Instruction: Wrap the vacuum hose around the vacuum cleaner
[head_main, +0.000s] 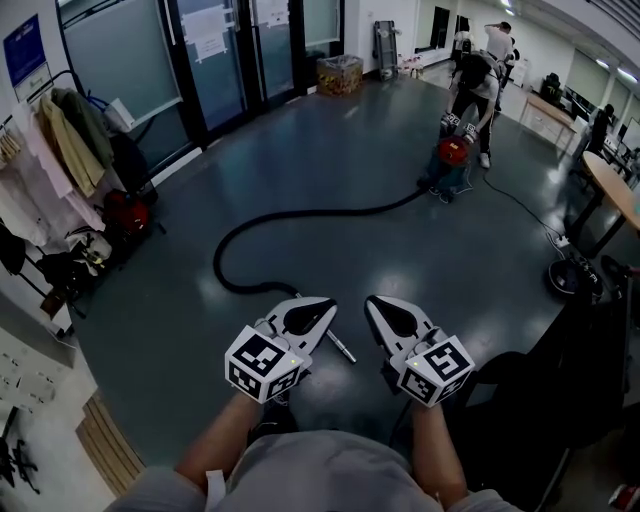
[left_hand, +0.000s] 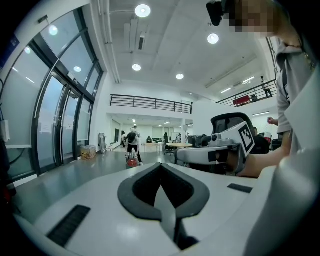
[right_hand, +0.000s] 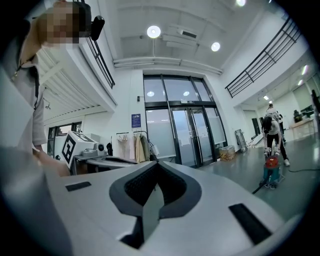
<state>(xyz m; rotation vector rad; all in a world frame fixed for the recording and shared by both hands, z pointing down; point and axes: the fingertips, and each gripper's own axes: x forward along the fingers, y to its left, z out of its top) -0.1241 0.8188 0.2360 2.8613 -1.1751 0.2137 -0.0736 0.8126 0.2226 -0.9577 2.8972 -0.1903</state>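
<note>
A long black vacuum hose (head_main: 262, 222) lies on the grey floor. It loops from just ahead of my grippers out to a red vacuum cleaner (head_main: 454, 151) far across the room, where a person (head_main: 475, 78) bends over it. A metal-tipped hose end (head_main: 341, 347) rests on the floor between my grippers. My left gripper (head_main: 325, 303) and right gripper (head_main: 372, 303) hover side by side above the floor, both shut and holding nothing. The left gripper (left_hand: 161, 165) looks toward the distant vacuum cleaner (left_hand: 131, 161). In the right gripper view, the right gripper (right_hand: 157, 164) has the vacuum cleaner (right_hand: 271, 172) at its far right.
A coat rack with hanging clothes (head_main: 60, 150) and a red bag (head_main: 125, 215) stand at the left wall. Glass doors (head_main: 230, 50) and a box (head_main: 340, 75) are at the back. A black chair (head_main: 560, 400), a round black base (head_main: 575, 275) and tables (head_main: 612, 185) crowd the right.
</note>
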